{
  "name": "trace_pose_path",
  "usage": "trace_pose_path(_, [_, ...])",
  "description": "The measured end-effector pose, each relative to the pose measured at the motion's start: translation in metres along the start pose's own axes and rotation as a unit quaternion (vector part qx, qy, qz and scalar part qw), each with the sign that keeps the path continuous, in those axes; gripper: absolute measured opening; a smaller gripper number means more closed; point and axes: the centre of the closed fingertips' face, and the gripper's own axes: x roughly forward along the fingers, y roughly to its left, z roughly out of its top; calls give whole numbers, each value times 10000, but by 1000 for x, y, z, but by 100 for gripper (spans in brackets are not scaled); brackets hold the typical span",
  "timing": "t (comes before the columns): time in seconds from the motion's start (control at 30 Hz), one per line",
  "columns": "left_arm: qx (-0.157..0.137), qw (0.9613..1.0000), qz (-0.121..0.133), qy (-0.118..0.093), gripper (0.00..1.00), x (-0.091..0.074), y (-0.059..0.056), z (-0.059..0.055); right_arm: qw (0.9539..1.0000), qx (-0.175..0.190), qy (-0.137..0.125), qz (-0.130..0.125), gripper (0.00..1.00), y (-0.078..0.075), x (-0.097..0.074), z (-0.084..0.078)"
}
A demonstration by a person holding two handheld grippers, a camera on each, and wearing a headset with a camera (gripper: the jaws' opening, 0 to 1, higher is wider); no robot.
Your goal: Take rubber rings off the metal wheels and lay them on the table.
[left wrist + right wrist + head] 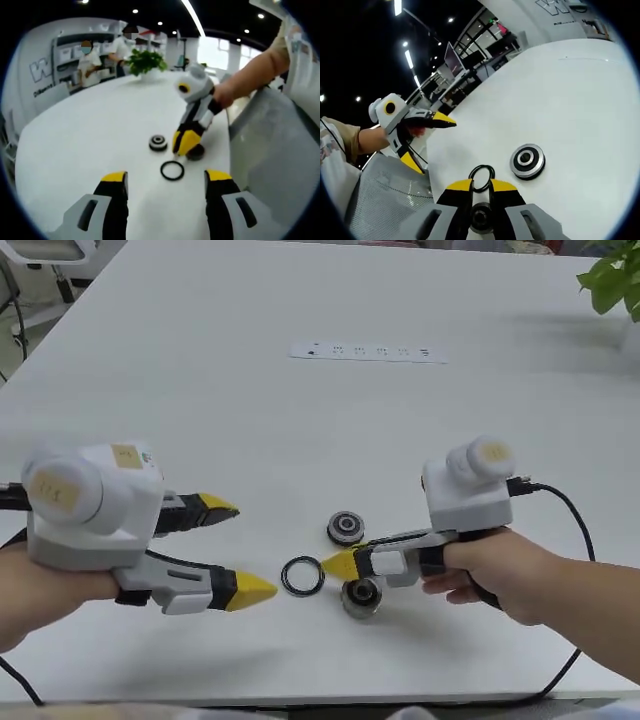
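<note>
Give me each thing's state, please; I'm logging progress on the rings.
Left tongs: open, empty.
Right tongs: nearly closed, bare wheel between them; grip unclear.
Loose ring: off, lying flat on the table.
Bare wheel: no ring on it.
Other wheel: ring on, lying flat.

Legend: a large letter "W" stands on the far wall [39,70], seen in the left gripper view; the smaller line beneath it is too blurred to read. The marks on the white strip [367,352] lying on the desk [200,390] are illegible.
</note>
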Motion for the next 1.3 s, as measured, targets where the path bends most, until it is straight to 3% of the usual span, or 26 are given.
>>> trace_pose_path(0.23, [34,10000,28,-39,62,1,3,6,9995,-137,-272,-56,15,6,-11,13])
trace_pose_path(0.63, [94,9999,65,-111,61,8,12,21,9966,-441,-637,-287,24,-4,-33,28])
trace_pose_path(1.0, [108,9998,91,-151,60,16,22,32,9915,-859,-812,-550,32,-17,-49,41])
trace_pose_path(1.3, [94,9998,82,-159,59,25,25,35,9870,-1245,-760,-682,35,-25,-55,42])
